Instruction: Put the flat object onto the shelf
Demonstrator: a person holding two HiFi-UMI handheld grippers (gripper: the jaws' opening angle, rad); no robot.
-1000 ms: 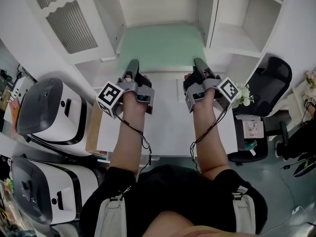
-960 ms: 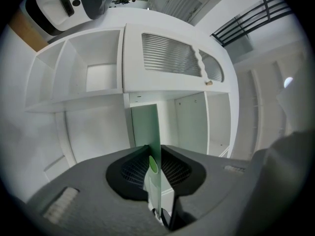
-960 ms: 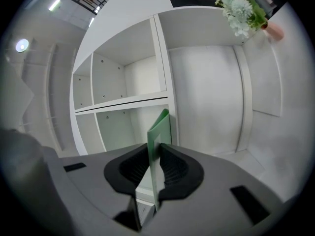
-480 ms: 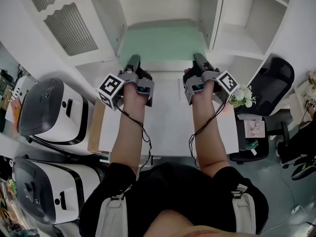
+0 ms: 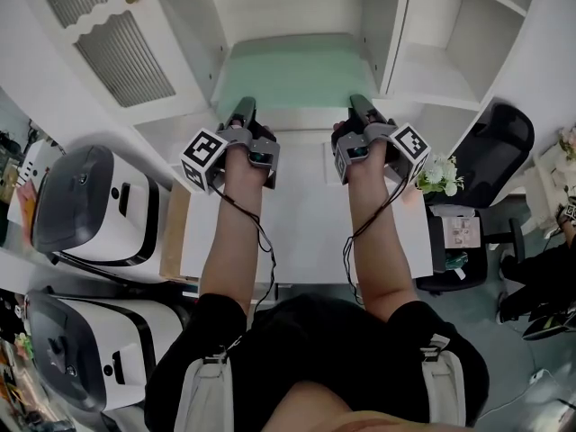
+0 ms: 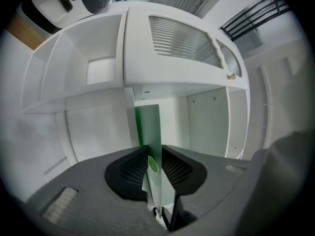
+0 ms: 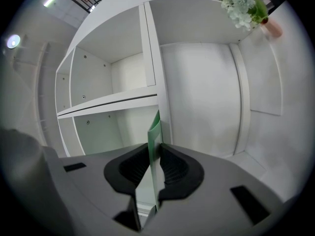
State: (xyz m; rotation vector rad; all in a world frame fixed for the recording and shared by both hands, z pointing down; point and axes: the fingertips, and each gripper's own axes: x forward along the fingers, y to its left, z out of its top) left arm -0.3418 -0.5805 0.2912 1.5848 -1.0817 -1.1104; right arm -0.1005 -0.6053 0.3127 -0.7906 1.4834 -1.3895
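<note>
The left gripper (image 6: 153, 154) has its jaws almost shut, and they pinch the thin near edge of the green board (image 6: 147, 127). The right gripper (image 7: 155, 151) does the same with its jaws, a bit further along that edge. The two grips are well apart, one near each front corner. From the head view, most of the board is inside the middle part of the shelf (image 5: 288, 3), and only its near edge is at the shelf's front. I cannot tell if it lies flat on the shelf floor yet. The board looks thin, light and stiff, since it does not sag between the grips. Its face looks smooth, so it may slip. The near edge, held at two spots, seems the best place to hold it.
</note>
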